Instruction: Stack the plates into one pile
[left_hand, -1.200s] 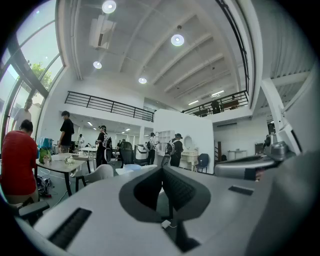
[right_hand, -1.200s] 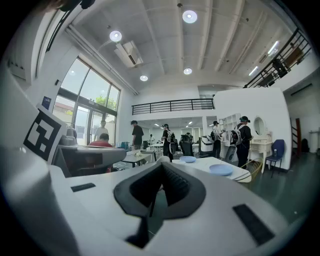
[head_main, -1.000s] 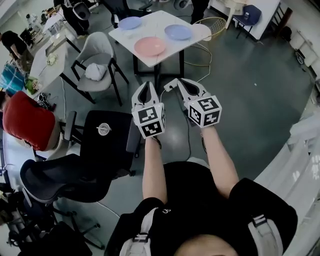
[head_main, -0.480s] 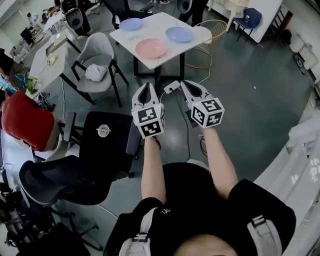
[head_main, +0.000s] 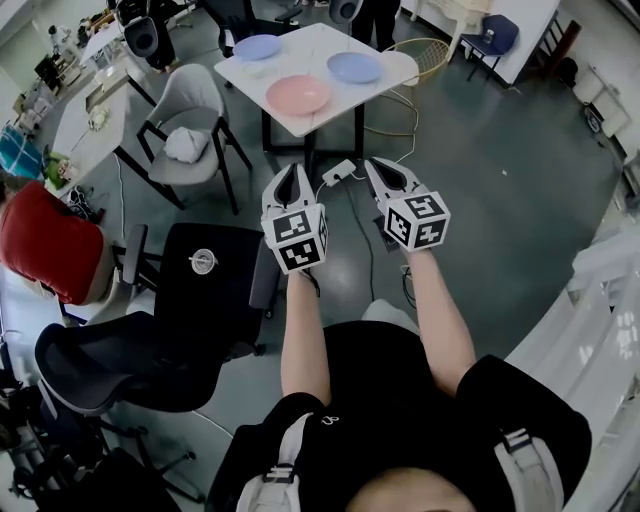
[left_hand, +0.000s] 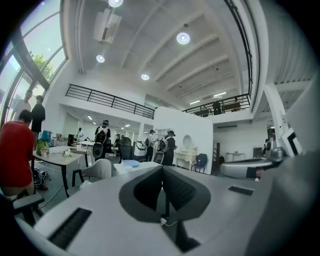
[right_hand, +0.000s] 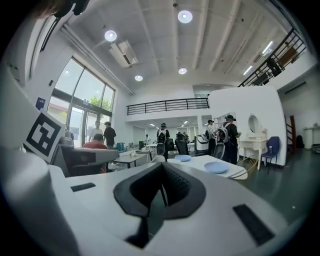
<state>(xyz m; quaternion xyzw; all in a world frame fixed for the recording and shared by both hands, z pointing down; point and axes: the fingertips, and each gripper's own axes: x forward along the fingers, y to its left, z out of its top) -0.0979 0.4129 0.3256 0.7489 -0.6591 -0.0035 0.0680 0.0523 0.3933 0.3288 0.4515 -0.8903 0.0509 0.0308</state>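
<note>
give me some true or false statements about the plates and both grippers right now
1. Three round plates lie apart on the white square table: one pink plate and two pale blue plates. True.
2. The pink plate sits on top of a blue one. False: it lies alone on the tabletop, touching neither.
3. The left gripper and the right gripper are both shut and empty. True.
4. The right gripper touches the table's edge. False: both grippers are held short of the table, above the grey floor.
</note>
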